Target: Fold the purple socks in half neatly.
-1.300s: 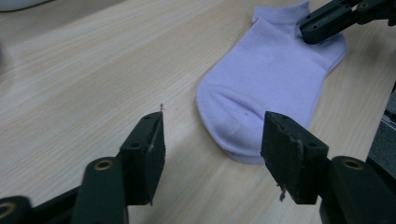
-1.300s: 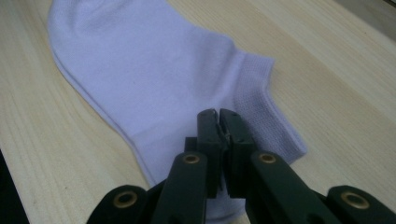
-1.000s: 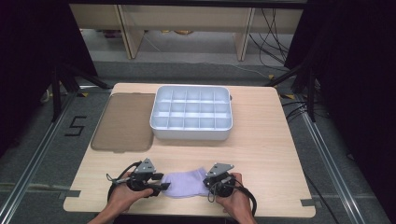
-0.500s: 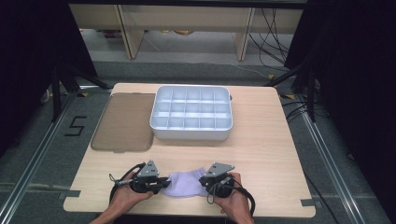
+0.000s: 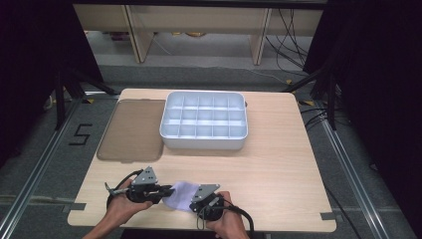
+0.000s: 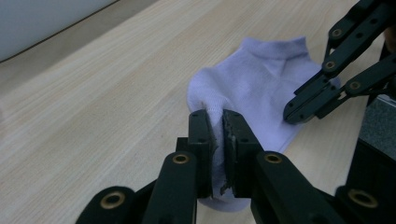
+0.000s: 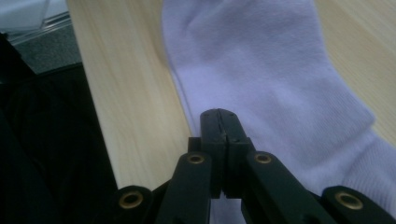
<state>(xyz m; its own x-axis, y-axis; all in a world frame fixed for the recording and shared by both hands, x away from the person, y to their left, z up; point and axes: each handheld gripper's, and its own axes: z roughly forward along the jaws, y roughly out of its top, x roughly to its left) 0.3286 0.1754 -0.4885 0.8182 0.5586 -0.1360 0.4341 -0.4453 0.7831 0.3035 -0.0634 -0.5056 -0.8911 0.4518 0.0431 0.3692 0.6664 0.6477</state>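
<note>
- The left gripper (image 6: 215, 126) is showing two matte black jaws with flat pads, carried on black link bars pinned by brass-coloured rivets.
- The right gripper (image 7: 219, 123) is showing the same black linkage and brass-ringed pivots.
- Each gripper is carrying a grey three-cornered plate on top in the high view.
- Black cables are looping from both gripper bodies.
- The forearms are showing bare, with no sleeves.

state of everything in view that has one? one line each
sock: lying on the table, one end pinched up
left gripper: shut on sock
right gripper: jaws together at the sock's edge; cloth between them not discernible
compartment tray: open, compartments empty
brown lid: off, flat beside the tray
</note>
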